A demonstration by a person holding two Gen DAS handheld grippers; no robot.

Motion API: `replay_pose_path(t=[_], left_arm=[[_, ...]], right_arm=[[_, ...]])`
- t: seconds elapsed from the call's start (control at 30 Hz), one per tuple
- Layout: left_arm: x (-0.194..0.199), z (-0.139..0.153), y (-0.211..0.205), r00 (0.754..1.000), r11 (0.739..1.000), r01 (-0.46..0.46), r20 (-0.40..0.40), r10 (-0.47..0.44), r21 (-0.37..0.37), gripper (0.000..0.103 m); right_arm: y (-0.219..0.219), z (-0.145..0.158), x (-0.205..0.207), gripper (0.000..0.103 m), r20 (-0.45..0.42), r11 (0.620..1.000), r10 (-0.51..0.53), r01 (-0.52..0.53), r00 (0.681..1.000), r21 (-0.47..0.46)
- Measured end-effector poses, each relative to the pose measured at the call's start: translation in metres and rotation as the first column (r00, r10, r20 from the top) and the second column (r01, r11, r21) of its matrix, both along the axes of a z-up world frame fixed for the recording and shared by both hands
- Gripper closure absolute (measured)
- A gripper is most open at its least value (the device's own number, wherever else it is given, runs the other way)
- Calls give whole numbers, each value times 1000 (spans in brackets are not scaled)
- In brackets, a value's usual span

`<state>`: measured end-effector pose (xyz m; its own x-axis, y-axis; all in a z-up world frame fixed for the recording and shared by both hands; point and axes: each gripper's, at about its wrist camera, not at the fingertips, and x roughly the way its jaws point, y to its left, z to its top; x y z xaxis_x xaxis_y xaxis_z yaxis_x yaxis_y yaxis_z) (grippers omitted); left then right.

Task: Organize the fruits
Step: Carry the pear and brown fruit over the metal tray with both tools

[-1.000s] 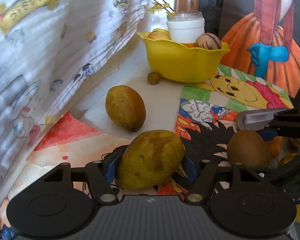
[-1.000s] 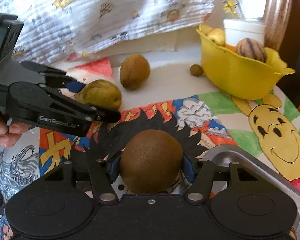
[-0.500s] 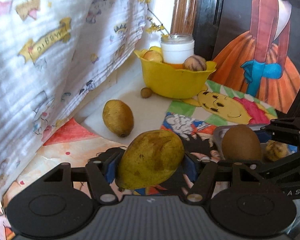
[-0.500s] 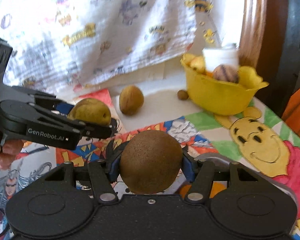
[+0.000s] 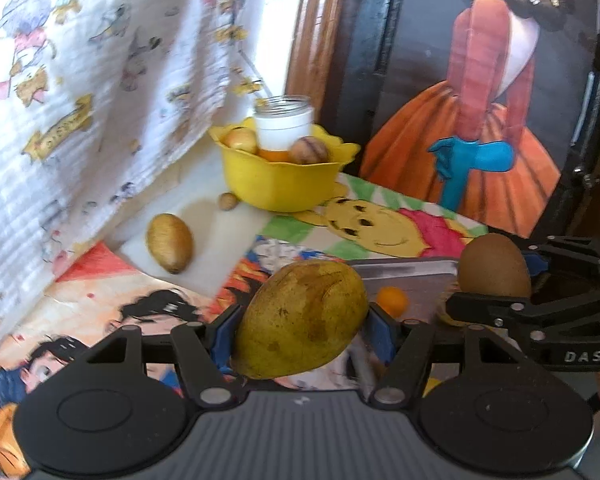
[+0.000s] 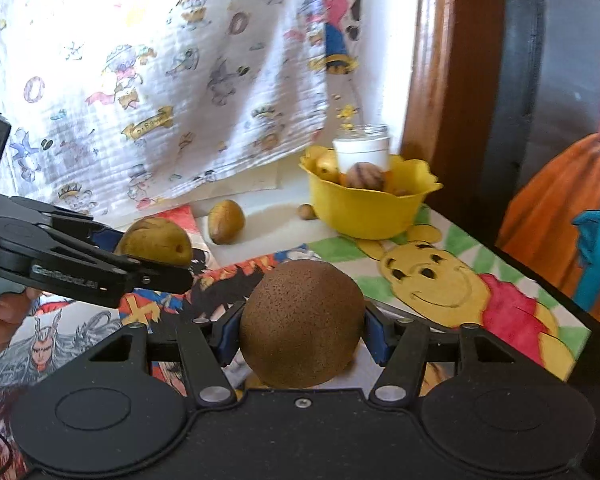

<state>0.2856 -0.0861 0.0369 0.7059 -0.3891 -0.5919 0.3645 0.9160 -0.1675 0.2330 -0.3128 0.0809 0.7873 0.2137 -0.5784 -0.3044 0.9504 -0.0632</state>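
Left wrist view is showing the left tongs [image 5: 302, 330] clamping a yellow-green mango [image 5: 300, 320] across its middle, lifted clear of the counter [image 5: 236, 236]. The right tongs [image 6: 300, 334] are gripping a round brown fruit [image 6: 302, 322] the same way. Both fruits are looking firm and fairly heavy, the mango's smooth skin likely slippery, so a grip at the widest part is suiting them. The yellow bowl [image 5: 280, 184] is sitting well ahead, already crowded, with a jar [image 5: 284, 126] at its back. A metal tray [image 5: 404, 276] is lying just below, offering open room.
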Motion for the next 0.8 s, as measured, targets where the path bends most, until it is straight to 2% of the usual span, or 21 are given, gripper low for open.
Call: replay_pose_path(t=[0.37,0.8], left_arm=[[-60,1,-30,996,996,86,-1,-86,-24,34],[-97,-32,-54,988,990,141,-56,-140,11,34]], right_arm=[[-34,-15,-45,41,-28,997,-78,78,997,15],[-58,-43,-54,41,-89,993,-113,114,990,10]])
